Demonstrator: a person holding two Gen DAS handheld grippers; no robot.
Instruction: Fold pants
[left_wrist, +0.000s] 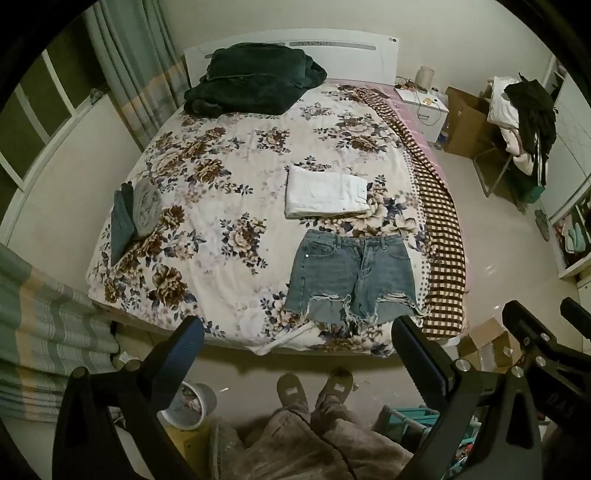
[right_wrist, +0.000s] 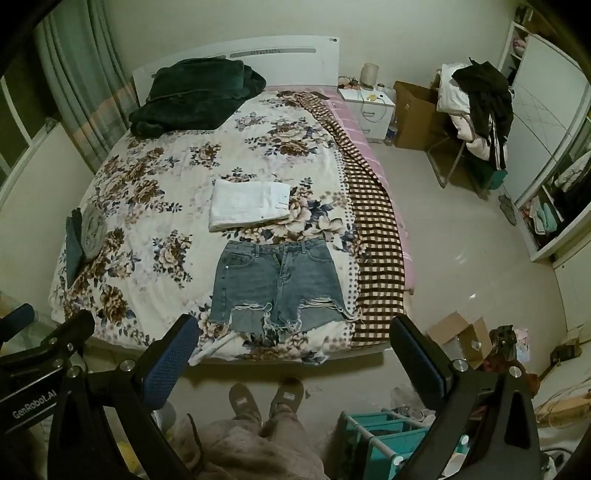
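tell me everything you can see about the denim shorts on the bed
The denim shorts are light blue, faded, lying flat and unfolded, front up, near the foot edge of the floral bedspread. Waistband with belt loops and a button points toward the headboard; the leg hems are frayed and ripped. Folded white pants lie just beyond the waistband. Neither claw touches them.

Dim bedroom: floral-covered bed (left_wrist: 207, 192), white nightstand (right_wrist: 369, 110), clothes-heaped chair (right_wrist: 476, 110) (near wardrobe), pale tiled floor (right_wrist: 461, 236).
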